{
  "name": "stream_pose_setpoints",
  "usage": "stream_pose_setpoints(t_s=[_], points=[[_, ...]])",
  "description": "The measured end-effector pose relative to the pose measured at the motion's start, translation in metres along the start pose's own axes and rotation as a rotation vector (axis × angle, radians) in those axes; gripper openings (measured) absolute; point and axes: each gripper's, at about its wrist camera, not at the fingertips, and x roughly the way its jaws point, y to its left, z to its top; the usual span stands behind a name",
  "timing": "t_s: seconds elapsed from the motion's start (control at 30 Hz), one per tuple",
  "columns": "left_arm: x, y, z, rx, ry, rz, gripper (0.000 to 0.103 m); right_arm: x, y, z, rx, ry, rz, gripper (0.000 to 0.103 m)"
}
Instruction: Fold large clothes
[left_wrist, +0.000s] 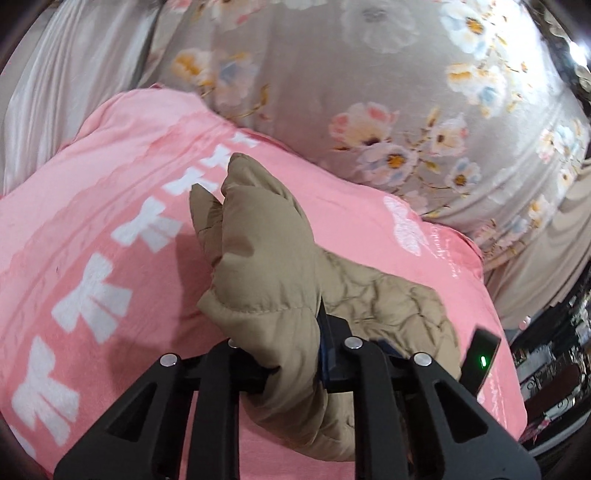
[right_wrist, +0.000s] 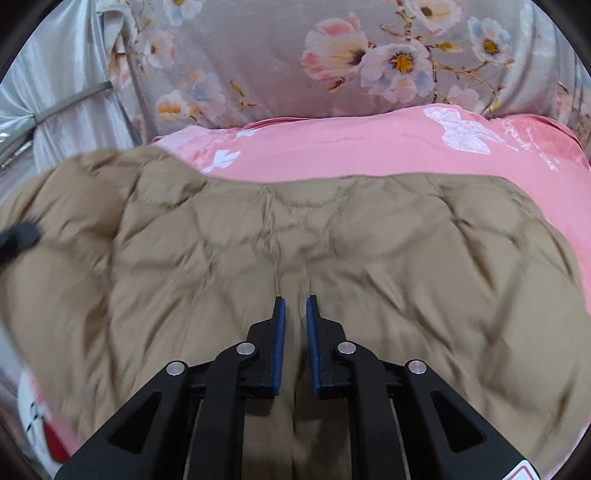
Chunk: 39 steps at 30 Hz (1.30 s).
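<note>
The jacket (right_wrist: 332, 258) I'm handling is tan quilted cloth, puffy and matt, creased along its stitch lines. Beneath the jacket, the pink blanket (left_wrist: 110, 184) looks soft and fleecy with white printed bows. Behind the blanket, the floral sheet (left_wrist: 332, 74) seems a smooth cotton, though blur makes me unsure. My right gripper (right_wrist: 295, 314) is matt black plastic with ribbed blue rubbery pads (right_wrist: 280, 332) and shiny metal pins.

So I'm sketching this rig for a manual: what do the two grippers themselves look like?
Both are matte black linkage frames with triangular cut-outs and round silver pivot pins. The right gripper has flat blue finger pads. The left gripper shows blue padding too, plus a small black module with a green light. No cables or sleeves show.
</note>
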Motion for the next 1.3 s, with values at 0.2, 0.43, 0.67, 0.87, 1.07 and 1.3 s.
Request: stream_pose_setpoints(t_s=[0.2,0.43,0.67,0.87,1.07,1.3], points=[[-0.012,-0.053,0.009,0.093,-0.032,-0.073,0.016,-0.026,-0.02,-0.049,0.113,0.128,0.153,0.003],[-0.008,-0.139,-0.004,0.28,0.009,-0.177,0.016,-0.004,-0.018,-0.059,0.13,0.148,0.2,0.004],[0.045,-0.217,-0.036,0.412,0.171,-0.266,0.015,-0.039,-0.061,-0.075,0.275,0.145,0.271,0.003],[0.106,-0.251,-0.077,0.462,0.311,-0.244,0.014,-0.094,-0.108,-0.093,0.307,0.143,0.1,0.003],[0.146,-0.279,-0.12,0.529,0.393,-0.207,0.014,-0.121,-0.141,-0.098,0.301,0.117,-0.121,0.003],[0.165,-0.281,-0.144,0.52,0.476,-0.227,0.015,-0.141,-0.154,-0.087,0.311,0.06,-0.228,0.006]])
